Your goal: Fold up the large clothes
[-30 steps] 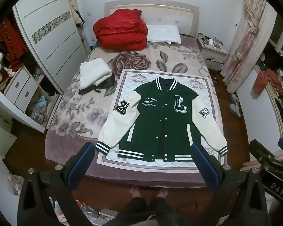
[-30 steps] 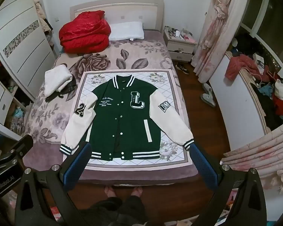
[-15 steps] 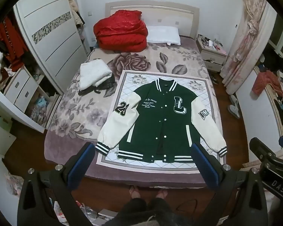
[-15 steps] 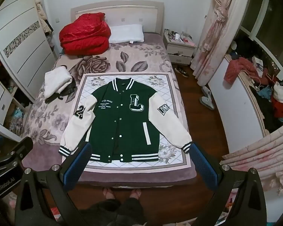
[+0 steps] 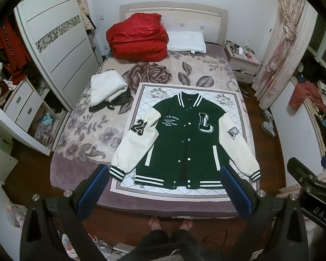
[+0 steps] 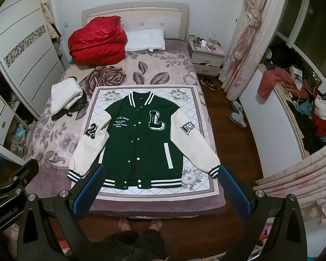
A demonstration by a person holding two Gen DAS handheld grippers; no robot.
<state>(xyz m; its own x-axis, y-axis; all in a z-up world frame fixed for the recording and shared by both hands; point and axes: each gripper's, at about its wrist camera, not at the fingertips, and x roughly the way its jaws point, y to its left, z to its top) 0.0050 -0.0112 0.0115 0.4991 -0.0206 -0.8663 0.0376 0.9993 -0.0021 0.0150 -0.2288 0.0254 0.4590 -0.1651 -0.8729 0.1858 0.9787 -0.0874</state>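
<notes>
A: Green wool body, cream sleeves: one jacket lies flat, front up, mid-frame on the mat.

B: Both grippers, left gripper and right gripper, hang above it, fingers spread, holding nothing.

A: I'd pinch a striped cuff first and carry that sleeve across the chest. Two sleeves, two cuffs.

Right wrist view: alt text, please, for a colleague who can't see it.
A green varsity jacket with cream sleeves lies flat, front up, on a quilted white mat on a floral bed. The right gripper hangs above the bed's foot, jaws open and empty.
</notes>
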